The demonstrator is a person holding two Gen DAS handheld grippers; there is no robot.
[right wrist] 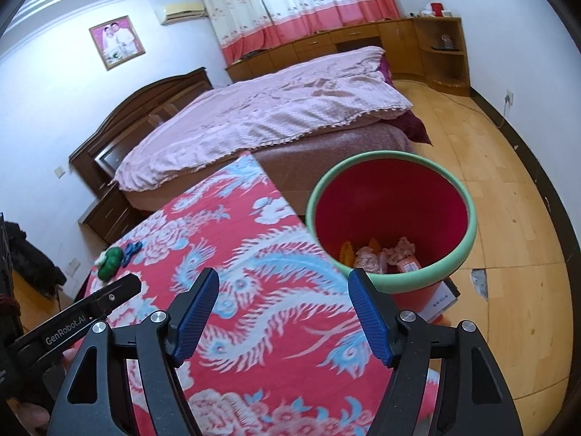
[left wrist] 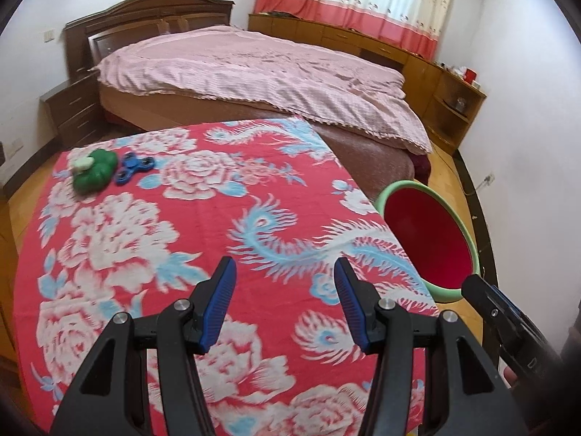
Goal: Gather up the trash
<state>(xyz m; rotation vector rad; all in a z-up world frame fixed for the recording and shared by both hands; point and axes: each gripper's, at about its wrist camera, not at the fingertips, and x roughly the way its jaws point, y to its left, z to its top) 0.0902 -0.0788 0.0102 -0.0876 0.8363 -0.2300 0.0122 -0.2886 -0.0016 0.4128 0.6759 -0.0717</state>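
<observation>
**Both grippers wide open over the red cloth**

At the table's far left sit a green toy [left wrist: 95,171] and, touching it, a blue fidget spinner [left wrist: 135,169] on the flowered tablecloth [left wrist: 203,218]. The left gripper [left wrist: 285,305] hangs above the cloth, jaws spread, holding nothing. The right gripper [right wrist: 283,314] is likewise agape and empty. Just beside the table's right edge stands the red bin [right wrist: 390,196], green-rimmed, with crumpled trash [right wrist: 385,256] at its bottom.

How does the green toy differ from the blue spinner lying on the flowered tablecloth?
The green toy is rounded and bulky, while the blue spinner is flat with three lobes. The green toy carries a small white piece on top; the blue spinner shows nothing on it. The toy lies left of the spinner. Both rest close together at the far corner of the tablecloth.
</observation>
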